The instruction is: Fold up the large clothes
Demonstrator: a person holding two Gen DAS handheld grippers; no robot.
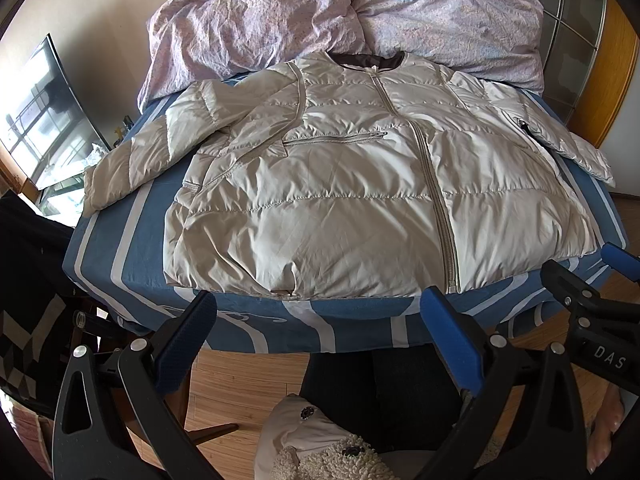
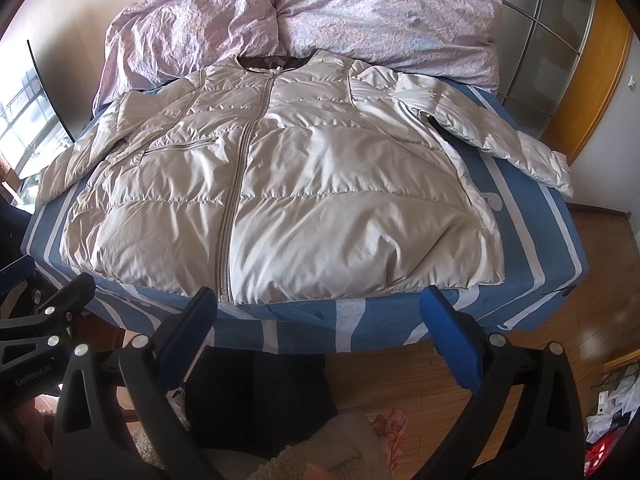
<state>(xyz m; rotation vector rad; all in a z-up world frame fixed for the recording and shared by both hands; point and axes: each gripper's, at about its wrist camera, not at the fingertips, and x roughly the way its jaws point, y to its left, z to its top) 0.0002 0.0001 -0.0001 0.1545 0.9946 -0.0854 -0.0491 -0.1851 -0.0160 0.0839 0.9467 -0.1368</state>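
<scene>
Blue-and-white striped bed (image 1: 132, 216) is carrying a beige puffer jacket (image 1: 340, 200), lying flat and zipped, sleeves spread, below a lilac duvet (image 1: 280, 20). Left tool (image 1: 320, 312) is hovering near the hem, spread wide and gripping nothing.

Seen from the right wrist, the right tool (image 2: 320, 312) is hovering likewise spread and empty near the jacket's hem.

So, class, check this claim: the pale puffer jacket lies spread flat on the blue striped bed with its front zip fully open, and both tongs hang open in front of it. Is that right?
Not quite. The jacket has its zip closed from collar to hem, as the right wrist view shows. The rest stands: it lies spread on the blue striped bed, and the left tongs and right tongs hang open.
</scene>
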